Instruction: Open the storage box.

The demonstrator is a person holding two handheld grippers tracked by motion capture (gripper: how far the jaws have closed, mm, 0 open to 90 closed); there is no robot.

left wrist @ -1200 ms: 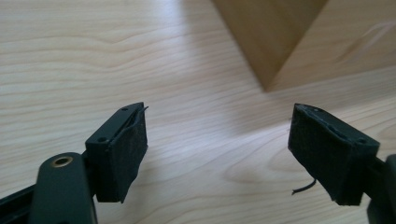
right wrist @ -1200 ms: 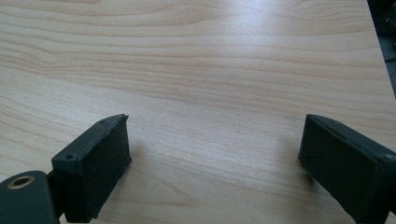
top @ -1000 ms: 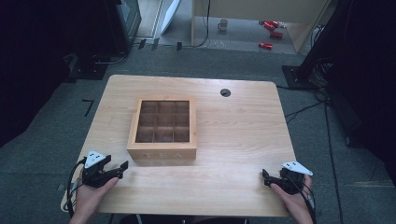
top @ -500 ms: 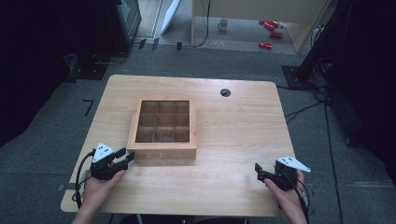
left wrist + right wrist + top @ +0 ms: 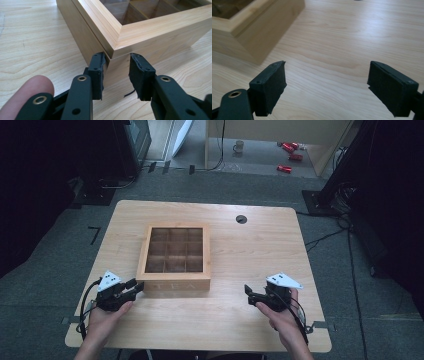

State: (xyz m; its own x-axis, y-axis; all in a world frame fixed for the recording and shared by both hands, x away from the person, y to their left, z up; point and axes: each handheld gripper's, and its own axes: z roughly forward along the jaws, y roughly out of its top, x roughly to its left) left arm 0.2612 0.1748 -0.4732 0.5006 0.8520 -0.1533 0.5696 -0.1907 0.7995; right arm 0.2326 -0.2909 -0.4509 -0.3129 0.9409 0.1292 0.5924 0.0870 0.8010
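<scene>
A light wooden tea box (image 5: 172, 283) with a windowed lid and several compartments sits mid-table; its front reads TEA. My left gripper (image 5: 139, 285) is at the box's front left corner. In the left gripper view that corner (image 5: 155, 32) lies between the black pads (image 5: 97, 72), and the jaws have just closed onto it, so the left gripper (image 5: 116, 62) is shut on the box. My right gripper (image 5: 248, 292) hovers over bare table to the right of the box. Its jaws have narrowed slightly, but the right gripper (image 5: 327, 72) still stands open with nothing between them. The box's front right corner (image 5: 259, 32) lies ahead at its left.
The wooden table (image 5: 260, 250) has a round cable hole (image 5: 241, 219) near its far edge. On the floor beyond lie a mug (image 5: 239, 145) and red items (image 5: 290, 150). Dark equipment stands at the far left and right.
My left gripper moved right to the box's front left corner and its jaws closed there. My right gripper moved left and rose, nearer the box.
</scene>
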